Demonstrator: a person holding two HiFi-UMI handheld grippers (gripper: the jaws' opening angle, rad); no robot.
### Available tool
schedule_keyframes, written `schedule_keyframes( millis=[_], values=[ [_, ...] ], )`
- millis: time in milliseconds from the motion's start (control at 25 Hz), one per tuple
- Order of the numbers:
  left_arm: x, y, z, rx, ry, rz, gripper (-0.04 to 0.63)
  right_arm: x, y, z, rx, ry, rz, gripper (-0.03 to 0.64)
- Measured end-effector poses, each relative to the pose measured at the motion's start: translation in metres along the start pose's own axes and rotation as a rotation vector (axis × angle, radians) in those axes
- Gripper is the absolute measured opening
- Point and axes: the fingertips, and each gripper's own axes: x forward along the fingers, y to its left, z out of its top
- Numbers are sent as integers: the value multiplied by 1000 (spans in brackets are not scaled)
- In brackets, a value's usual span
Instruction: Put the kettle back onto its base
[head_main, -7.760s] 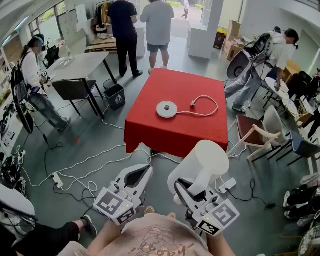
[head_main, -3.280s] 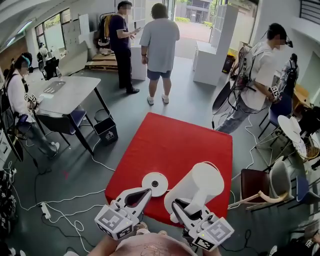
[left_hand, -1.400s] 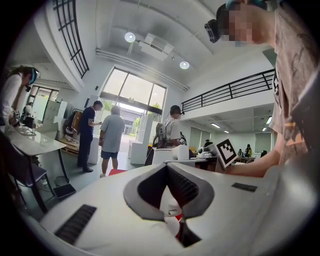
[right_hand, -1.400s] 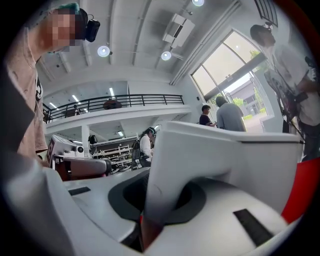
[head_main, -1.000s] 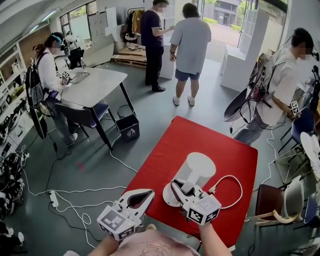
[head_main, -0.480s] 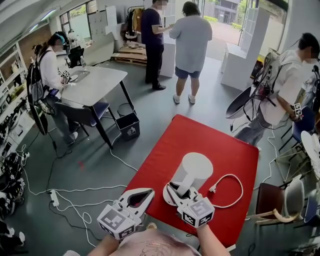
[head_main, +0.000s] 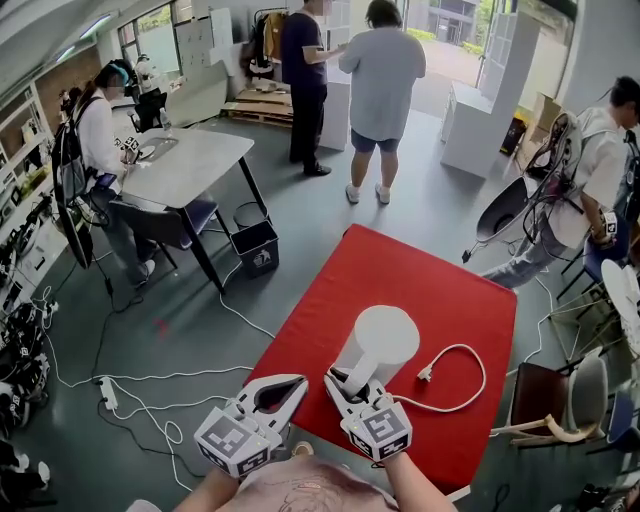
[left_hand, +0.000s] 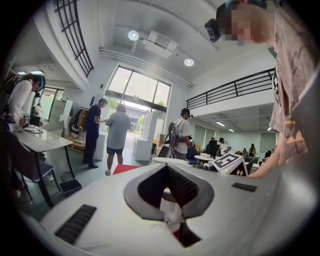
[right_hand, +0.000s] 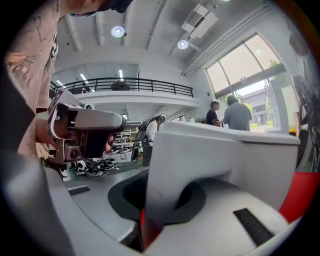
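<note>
- The right gripper (head_main: 343, 383) has its fingers clenched on the kettle's handle (right_hand: 160, 185). In the right gripper view the white loop fills the gap between them.
- The kettle (head_main: 378, 342) stands upright on the red counter (head_main: 410, 270), near the counter's near-left corner. Its base is hidden under the kettle and the gripper, so I cannot tell whether it is fully seated.
- To do this step well, I would keep the kettle upright and let it settle flat. If it rocks, a small twist should find the socket. I would let go only once it sits level, then draw back along the handle's line so the release does not tug it.
- The left gripper (head_main: 297, 382) hangs just beside the right one, off the counter's near edge, its fingers closed together on nothing. It looks free to steady the kettle's body if needed.
- The cord (head_main: 465, 370) loops to the right of the kettle and ends in a plug (head_main: 424, 376). Both lie away from a withdrawal toward the person.
- The counter's left edge runs close to the kettle, so a sideways shove risks a fall to the floor. Open room lies farther along the red top.
- A chair (head_main: 560, 395) stands off the right side. The people stand well apart from the counter, past its far end.
</note>
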Motion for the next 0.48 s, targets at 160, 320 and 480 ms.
schedule_keyframes(
  millis=[160,320,480],
  values=[
    [-2,0,-3,-2,3,4,-15,1,12,-5,-29,7,13,61],
    [-5,1,-4,-8,1,9,-15,1,18,-6,-41,3,3,61],
    [-8,-2,-5,-13,2,11,-15,-3,23,-8,-42,2,-8,61]
  ],
)
